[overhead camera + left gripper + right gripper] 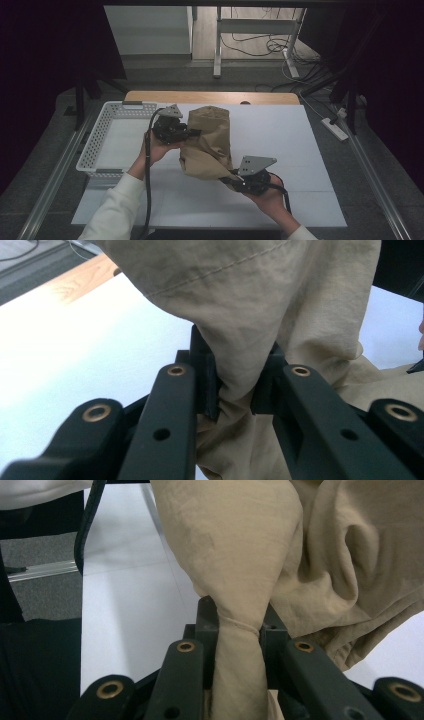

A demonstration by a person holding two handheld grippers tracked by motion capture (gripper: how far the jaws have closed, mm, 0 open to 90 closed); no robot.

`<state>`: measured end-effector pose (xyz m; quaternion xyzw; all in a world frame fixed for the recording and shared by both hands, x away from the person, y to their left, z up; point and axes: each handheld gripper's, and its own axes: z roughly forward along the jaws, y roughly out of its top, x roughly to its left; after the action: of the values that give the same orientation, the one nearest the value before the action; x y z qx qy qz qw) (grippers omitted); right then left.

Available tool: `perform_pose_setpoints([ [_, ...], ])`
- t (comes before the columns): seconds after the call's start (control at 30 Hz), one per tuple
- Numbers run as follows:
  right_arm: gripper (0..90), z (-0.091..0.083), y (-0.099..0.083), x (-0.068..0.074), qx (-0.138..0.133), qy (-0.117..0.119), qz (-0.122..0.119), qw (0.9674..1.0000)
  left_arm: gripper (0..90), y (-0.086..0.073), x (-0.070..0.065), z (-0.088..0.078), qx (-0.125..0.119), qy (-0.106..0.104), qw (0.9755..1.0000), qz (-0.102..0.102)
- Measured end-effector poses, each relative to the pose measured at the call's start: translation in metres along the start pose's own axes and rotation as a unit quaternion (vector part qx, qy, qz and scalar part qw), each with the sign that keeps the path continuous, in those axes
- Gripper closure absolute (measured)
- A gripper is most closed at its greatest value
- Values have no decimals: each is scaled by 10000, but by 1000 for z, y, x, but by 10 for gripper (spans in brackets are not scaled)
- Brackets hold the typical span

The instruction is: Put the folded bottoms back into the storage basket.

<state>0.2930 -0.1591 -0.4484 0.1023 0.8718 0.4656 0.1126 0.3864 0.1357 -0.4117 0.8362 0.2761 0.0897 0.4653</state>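
Seen from above, two forearms in white sleeves enter from the six o'clock edge of the scene. Nearest, at about five o'clock from the table's centre, the person's right hand [270, 195] grips the right gripper [231, 178], which carries a grey three-cornered plate on top. Its jaws are clamped on the lower corner of a tan cloth garment [207, 142]. In the right gripper view, the two black jaws pinch a twisted neck of that cloth [239, 645] between them, and the rest of the fabric balloons upward and spreads toward two o'clock.

A little farther off, at about nine o'clock from the garment, the left hand [155, 147] holds the left gripper [194, 132], also topped by a grey plate, with a black cable trailing back along the arm. Its jaws are clamped on the garment's left edge. In the left gripper view, a fold of tan fabric [240, 385] is squeezed tight between the black jaws, with a stitched seam running across the cloth above.

The garment hangs bunched between the two grippers over the middle of the white table cover [280, 135], its top toward twelve o'clock.

Farther out at ten o'clock, a white perforated basket [100, 132] sits on the table's left side. Beyond it, the wooden table edge [210, 97] runs along twelve o'clock.
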Motion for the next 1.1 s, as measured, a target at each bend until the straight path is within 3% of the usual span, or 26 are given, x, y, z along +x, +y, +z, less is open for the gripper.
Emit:
perform_pose_setpoints([
  [1.1, 770, 27, 40, 3, -214, 166, -264, 9993, 765, -13, 11, -50, -289, 287, 9991, -70],
])
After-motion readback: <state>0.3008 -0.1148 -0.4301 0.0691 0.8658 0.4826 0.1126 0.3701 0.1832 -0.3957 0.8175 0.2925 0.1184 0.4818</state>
